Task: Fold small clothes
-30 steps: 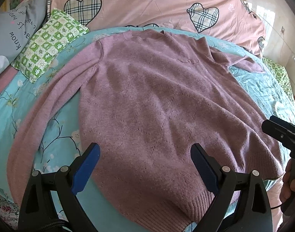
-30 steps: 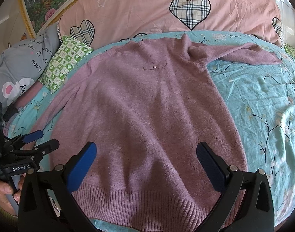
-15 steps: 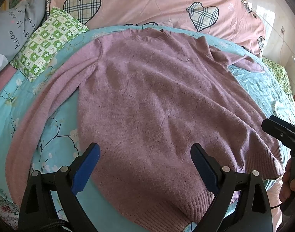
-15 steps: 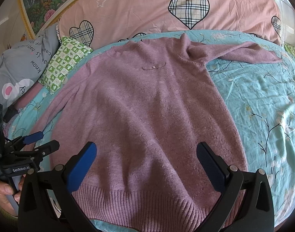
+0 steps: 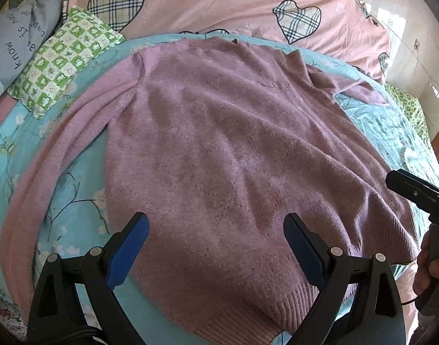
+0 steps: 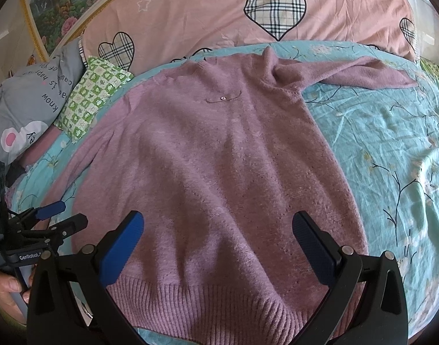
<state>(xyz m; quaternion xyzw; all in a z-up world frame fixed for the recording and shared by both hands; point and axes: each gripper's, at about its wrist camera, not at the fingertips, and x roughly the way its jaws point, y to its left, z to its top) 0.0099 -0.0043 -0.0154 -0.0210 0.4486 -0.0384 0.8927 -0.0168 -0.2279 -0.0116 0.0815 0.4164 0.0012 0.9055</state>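
A mauve knitted sweater (image 5: 219, 149) lies flat and face up on the bed, neck at the far side, ribbed hem nearest me; it also shows in the right wrist view (image 6: 219, 166). Its left sleeve (image 5: 47, 172) runs down along the body. Its right sleeve (image 6: 363, 72) stretches out to the right. My left gripper (image 5: 216, 230) is open and empty above the hem's left part. My right gripper (image 6: 219, 230) is open and empty above the hem's middle. The left gripper shows in the right wrist view (image 6: 61, 215), and the right gripper's body shows in the left wrist view (image 5: 414, 192).
The bed has a turquoise floral sheet (image 6: 391, 158). A pink quilt with checked hearts (image 6: 248, 14) lies behind the sweater. A green checked pillow (image 5: 64, 60) and a grey pillow (image 6: 32, 95) sit at the far left.
The left wrist view has crept slightly forward over the sweater. The sweater has not moved and both grippers stay open.
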